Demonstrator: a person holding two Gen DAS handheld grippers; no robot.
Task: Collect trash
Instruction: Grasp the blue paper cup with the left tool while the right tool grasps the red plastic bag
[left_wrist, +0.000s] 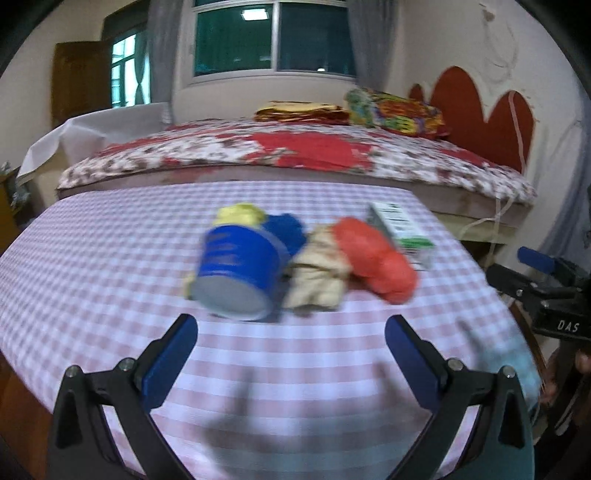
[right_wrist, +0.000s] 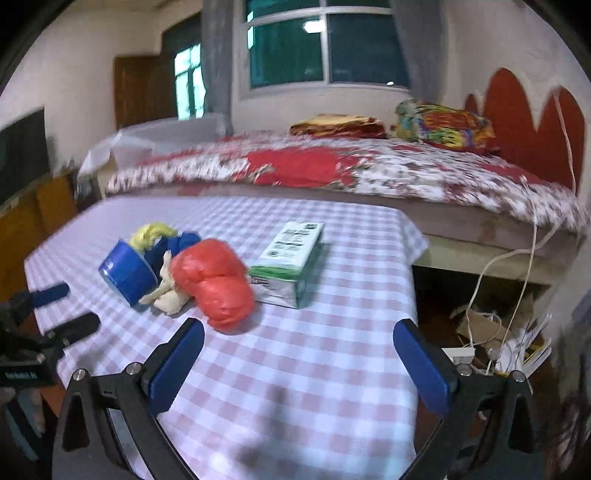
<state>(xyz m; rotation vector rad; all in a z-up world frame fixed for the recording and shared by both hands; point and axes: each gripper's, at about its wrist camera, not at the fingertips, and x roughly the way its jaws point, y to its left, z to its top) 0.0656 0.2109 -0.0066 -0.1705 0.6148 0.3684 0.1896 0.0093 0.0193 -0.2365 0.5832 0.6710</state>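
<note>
- Left tool (left_wrist: 291, 332) jaws spread wide, empty, above checkered counter (left_wrist: 92, 258).
- Right tool (right_wrist: 298, 341) likewise wide apart, holding nothing.
- Trash cluster mid-counter: blue tape roll (right_wrist: 127, 271), yellow wad (right_wrist: 153, 233), beige crumpled paper (right_wrist: 168, 295), red plastic bag (right_wrist: 214, 282) touching green-white carton (right_wrist: 290, 264).
- Bed (right_wrist: 332, 166) behind counter; cables (right_wrist: 524, 266) hang at right.

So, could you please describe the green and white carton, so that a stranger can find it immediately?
Start at the table with the pink checked cloth, in front of the bed. A small heap of trash sits on it. The green and white carton lies at its right end, beside the red crumpled bag; it is the only box-shaped, printed piece there.
</note>
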